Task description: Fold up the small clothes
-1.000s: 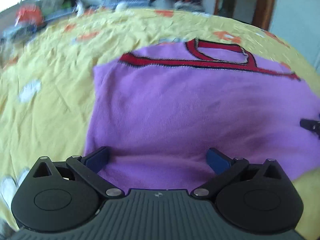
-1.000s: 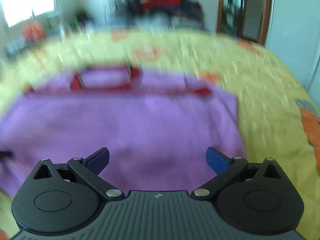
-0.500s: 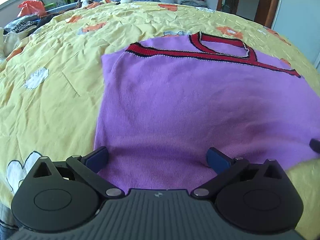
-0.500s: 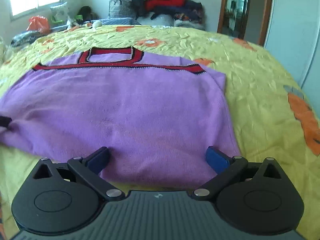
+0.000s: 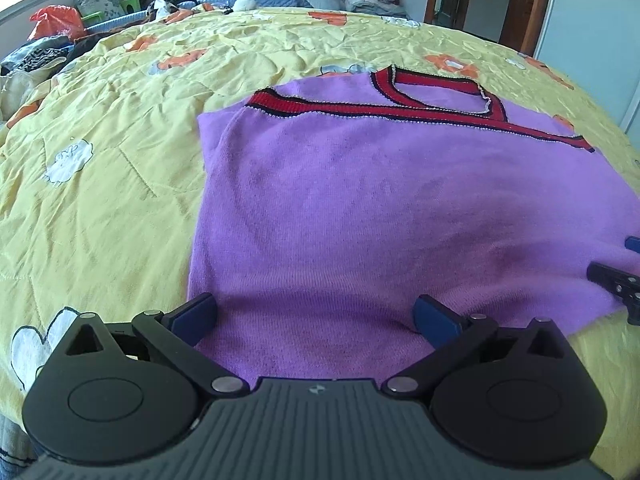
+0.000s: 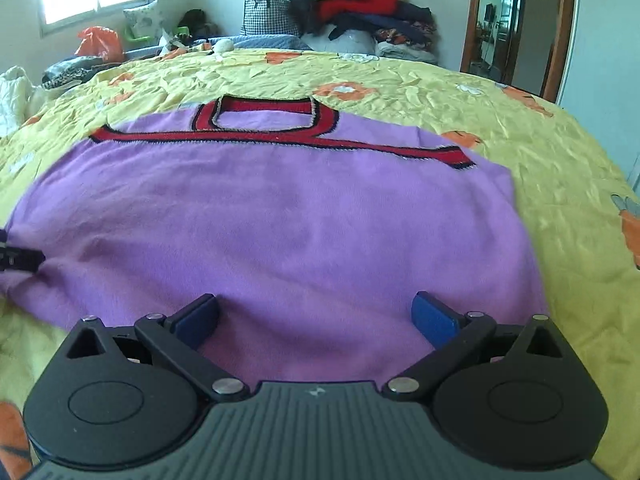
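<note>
I see the purple sweater point(image 5: 400, 208) lying flat on the yellow bedspread point(image 5: 100, 184), red collar toward the far edge. My left gripper point(image 5: 316, 316) and right gripper point(image 6: 316, 314) are both spread wide at its near hem, pinching nothing.

The purple sweater point(image 5: 400, 200) lies spread flat on the yellow bedspread point(image 5: 100, 200), already folded into a broad rectangle. Its red-and-black striped trim point(image 5: 400, 110) runs across the far edge, looping around the neckline. The knit looks soft and smooth, barely wrinkled, and its near hem sits close to the bed's front edge.
</note>
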A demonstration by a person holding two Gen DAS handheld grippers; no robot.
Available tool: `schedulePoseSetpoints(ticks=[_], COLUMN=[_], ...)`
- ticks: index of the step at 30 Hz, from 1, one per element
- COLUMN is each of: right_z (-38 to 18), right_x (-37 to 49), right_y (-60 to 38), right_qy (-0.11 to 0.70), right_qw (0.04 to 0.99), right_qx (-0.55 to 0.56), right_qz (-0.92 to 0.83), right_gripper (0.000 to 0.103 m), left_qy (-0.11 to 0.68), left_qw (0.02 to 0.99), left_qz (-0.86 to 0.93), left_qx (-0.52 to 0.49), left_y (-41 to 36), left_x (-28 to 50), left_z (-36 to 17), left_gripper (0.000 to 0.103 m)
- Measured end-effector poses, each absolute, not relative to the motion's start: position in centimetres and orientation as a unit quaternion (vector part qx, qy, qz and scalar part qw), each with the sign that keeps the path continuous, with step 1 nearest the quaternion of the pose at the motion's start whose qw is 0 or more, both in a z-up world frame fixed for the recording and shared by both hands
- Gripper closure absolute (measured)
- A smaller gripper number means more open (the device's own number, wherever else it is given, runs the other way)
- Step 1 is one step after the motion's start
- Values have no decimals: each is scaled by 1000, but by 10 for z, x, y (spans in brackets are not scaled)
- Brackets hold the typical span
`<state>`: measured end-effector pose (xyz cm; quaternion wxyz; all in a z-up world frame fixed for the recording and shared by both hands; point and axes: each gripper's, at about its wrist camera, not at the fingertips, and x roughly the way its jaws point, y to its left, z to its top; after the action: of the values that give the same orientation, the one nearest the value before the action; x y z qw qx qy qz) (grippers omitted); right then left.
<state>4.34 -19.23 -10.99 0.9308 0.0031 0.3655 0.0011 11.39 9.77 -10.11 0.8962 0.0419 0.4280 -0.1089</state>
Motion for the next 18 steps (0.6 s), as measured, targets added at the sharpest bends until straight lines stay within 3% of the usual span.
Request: schedulePoseSetpoints(ticks=[18], right_z=[-97], right_x=[65], right_y=[-233], right_qy=[381], right_qw=[923], right_qx=[37], right_qz=[-44], right_gripper=[0], left_qy=[428], left_qw=[894], left_qz=[-124], left_qx=[48], left_y=[99], left_x=[113], left_z=[-101], left_gripper=[0])
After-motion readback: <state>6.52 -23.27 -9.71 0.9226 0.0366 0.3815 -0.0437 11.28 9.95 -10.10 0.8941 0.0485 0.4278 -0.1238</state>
